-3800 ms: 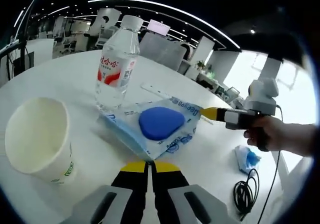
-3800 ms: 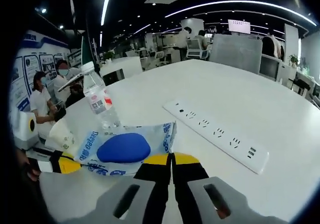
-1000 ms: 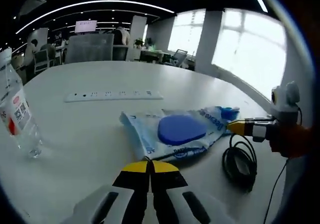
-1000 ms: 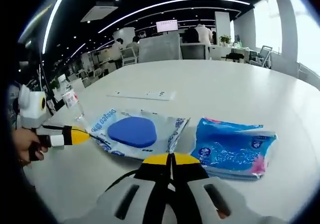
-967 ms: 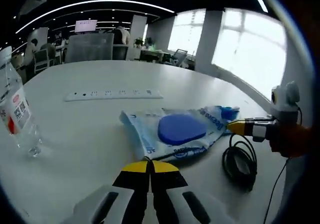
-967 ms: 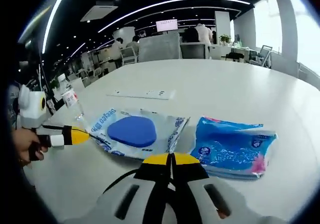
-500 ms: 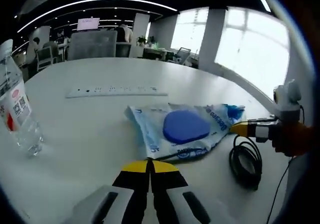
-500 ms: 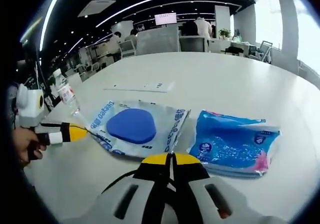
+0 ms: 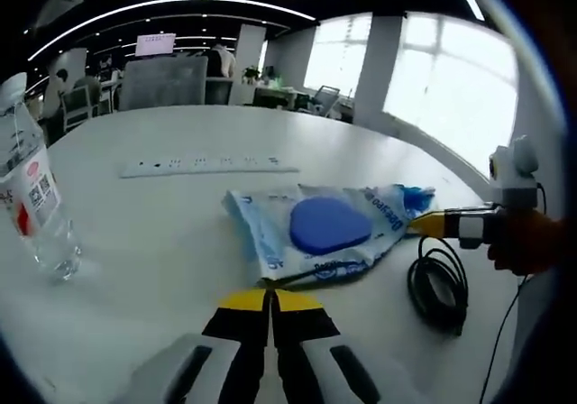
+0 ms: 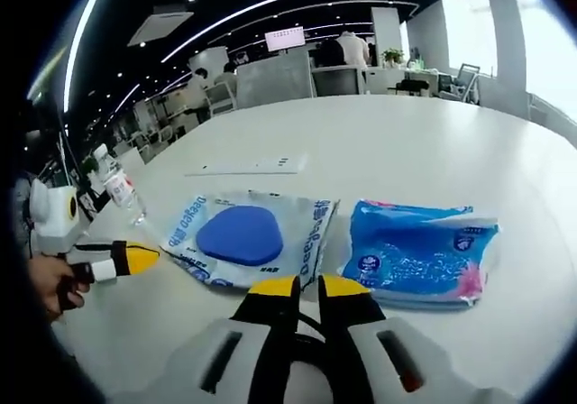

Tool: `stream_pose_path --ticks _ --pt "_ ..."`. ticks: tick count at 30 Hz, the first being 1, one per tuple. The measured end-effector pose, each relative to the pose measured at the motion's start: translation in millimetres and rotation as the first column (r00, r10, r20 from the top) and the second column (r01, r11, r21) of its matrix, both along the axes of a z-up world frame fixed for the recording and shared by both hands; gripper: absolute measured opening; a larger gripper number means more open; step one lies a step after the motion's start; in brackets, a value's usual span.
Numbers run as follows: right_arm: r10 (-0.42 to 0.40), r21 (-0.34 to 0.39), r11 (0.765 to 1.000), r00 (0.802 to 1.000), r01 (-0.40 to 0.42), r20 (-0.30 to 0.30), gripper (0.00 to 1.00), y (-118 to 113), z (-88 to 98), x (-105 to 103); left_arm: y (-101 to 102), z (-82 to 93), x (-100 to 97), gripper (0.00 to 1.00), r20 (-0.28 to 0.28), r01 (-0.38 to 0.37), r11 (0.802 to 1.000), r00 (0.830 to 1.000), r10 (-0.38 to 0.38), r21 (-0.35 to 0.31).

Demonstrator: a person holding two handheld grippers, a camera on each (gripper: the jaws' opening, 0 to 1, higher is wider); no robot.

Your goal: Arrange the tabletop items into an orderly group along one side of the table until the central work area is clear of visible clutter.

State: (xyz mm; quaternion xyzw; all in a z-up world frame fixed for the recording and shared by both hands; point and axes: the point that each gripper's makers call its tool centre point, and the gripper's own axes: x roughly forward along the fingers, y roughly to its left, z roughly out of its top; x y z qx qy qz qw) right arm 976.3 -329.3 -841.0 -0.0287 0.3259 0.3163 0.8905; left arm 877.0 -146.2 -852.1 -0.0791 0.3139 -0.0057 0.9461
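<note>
A clear packet (image 9: 325,228) holding a blue pad lies flat on the white table (image 9: 162,206); the same packet (image 10: 248,237) shows in the right gripper view. My left gripper (image 9: 269,298) is shut on its near corner, and that gripper (image 10: 144,258) comes in from the left of the right gripper view. My right gripper (image 10: 309,289) stands open, its jaws slightly apart just short of the packet's edge. It (image 9: 433,224) sits at the packet's right corner in the left gripper view. A blue tissue pack (image 10: 419,260) lies beside the packet.
A water bottle (image 9: 32,210) stands at the left, also seen as the small bottle (image 10: 122,188). A white power strip (image 9: 207,163) lies beyond the packet. A coiled black cable (image 9: 437,282) rests near the right hand (image 9: 527,242). Office desks and chairs lie beyond the table.
My right gripper's jaws have parted and let go of the packet's edge. The left gripper stays shut on the packet's corner. Both views shifted slightly.
</note>
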Motion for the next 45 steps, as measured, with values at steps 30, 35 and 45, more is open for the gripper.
stream_pose_path --ticks 30,35,45 --pt "0.111 0.062 0.991 0.98 -0.123 0.164 0.61 -0.6 80.7 -69.4 23.5 76.5 -76.3 0.41 0.078 0.091 0.983 0.992 -0.104 0.162" --pt "0.11 0.059 0.991 0.979 -0.122 0.172 0.69 -6.8 92.8 -80.3 36.1 84.3 -90.2 0.52 0.078 0.089 0.98 0.991 -0.105 0.179" --pt "0.121 0.042 0.99 0.975 -0.131 0.186 0.82 -21.6 99.2 -103.0 69.5 97.0 -123.5 0.59 0.077 0.082 0.971 0.992 -0.102 0.223"
